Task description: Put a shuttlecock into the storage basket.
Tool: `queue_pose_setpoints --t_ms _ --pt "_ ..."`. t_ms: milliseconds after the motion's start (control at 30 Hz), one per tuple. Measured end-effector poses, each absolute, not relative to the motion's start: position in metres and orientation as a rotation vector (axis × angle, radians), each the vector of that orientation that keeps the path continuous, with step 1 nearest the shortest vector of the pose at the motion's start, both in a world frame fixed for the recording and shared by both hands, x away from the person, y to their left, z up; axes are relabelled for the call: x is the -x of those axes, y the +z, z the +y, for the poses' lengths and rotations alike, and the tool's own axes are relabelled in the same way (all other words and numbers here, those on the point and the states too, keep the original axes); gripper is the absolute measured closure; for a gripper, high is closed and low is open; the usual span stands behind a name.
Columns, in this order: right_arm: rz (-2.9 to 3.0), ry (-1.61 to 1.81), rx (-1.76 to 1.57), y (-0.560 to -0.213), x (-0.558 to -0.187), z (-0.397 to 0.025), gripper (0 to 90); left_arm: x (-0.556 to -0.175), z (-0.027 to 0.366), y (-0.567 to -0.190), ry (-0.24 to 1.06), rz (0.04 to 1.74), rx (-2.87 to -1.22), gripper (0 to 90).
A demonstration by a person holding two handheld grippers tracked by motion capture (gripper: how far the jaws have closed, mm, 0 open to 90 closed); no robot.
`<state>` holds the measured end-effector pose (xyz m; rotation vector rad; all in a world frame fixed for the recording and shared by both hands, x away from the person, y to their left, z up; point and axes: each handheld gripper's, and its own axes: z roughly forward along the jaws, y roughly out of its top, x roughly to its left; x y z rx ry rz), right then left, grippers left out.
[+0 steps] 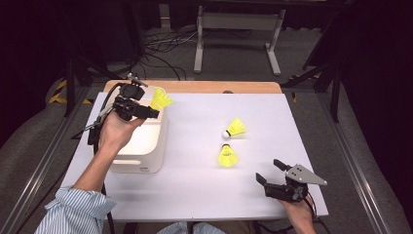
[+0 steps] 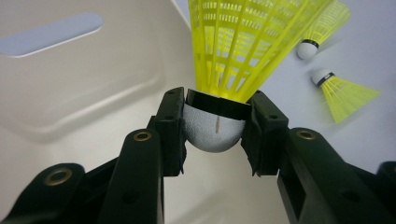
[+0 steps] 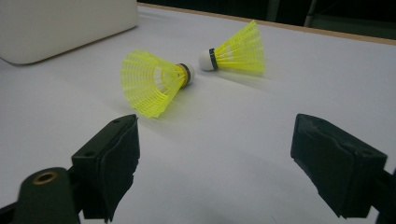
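Bench: white top, dark room behind.
R gripper (image 1: 269, 172): near edge, jaws wide open, holding nothing.
Loose shuttlecocks (image 1: 228, 156): mid-bench, 2 lying apart.
L gripper (image 2: 215, 128): jaws clamped on held shuttlecock (image 2: 215, 133) at cork, over white bin (image 1: 146, 141).
Handling: prob. v. light; skirt flimsy, grip cork.

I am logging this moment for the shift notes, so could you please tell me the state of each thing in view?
Left hand-held gripper: shut on the held shuttlecock's white cork.
Held shuttlecock: gripped over the white bin.
White bin: upright and open-topped.
Right hand-held gripper: open, holding nothing.
Near shuttlecock: lying on its side on the table.
Far shuttlecock: lying on its side on the table.
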<state>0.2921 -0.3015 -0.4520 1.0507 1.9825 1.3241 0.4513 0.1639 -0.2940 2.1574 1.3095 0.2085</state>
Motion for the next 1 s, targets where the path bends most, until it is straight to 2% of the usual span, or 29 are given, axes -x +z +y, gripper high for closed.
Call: queue_pose_setpoints --t_ms 1000 --pt "1.988 1.329 -1.041 -0.452 -0.292 -0.3 16.0 -0.483 0.191 -0.331 0.155 1.536 -2.11 62.7"
